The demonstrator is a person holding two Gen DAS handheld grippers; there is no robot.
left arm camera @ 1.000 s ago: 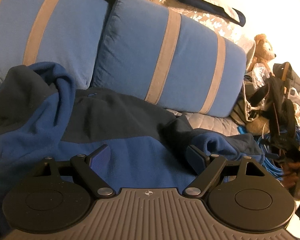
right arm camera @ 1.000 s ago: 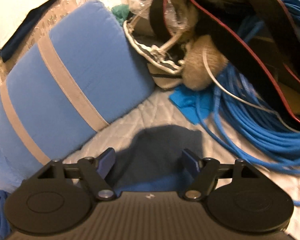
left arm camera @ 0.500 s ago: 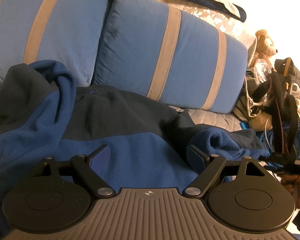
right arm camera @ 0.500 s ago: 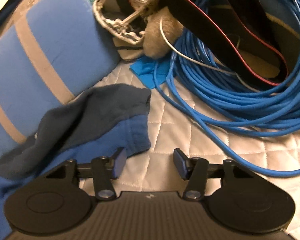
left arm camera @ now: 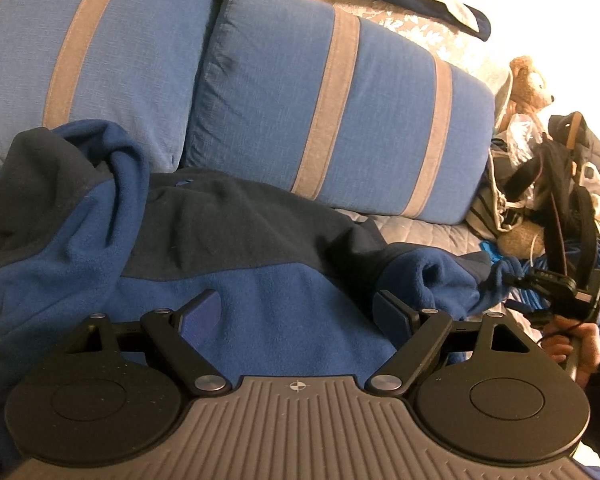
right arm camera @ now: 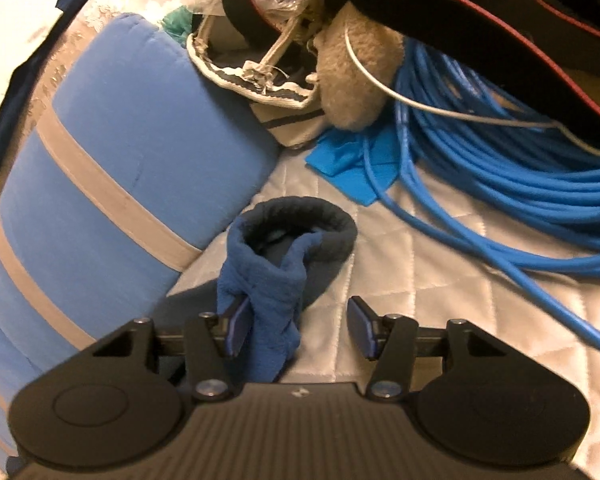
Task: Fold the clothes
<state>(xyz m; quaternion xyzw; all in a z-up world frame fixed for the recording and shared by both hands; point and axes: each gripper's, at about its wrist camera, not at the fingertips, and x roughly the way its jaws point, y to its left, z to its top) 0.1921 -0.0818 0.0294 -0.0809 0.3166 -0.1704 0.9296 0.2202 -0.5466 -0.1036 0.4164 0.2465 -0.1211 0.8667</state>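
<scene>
- Step in hand: the right claw (right arm camera: 298, 326) has narrowed around the fleece sleeve cuff (right arm camera: 284, 264), touching only its left pad, not clamped
- Left claw (left arm camera: 296, 312) gapes over the fleece body (left arm camera: 268, 292), holding nothing
- Next: pinch the cuff, bring it across

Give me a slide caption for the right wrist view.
Right gripper open around the blue fleece sleeve cuff on the quilted bedspread, beside coiled blue cable.

The blue fleece (left arm camera: 260, 292) runs off the left and bottom edges of the left view, so its whole shape cannot be seen. In the right view, its cuff (right arm camera: 296, 224) bunches over the inner finger (right arm camera: 236, 330), hiding part of that pad. The blue cable (right arm camera: 500, 184) runs under a black strap (right arm camera: 460, 36).
</scene>
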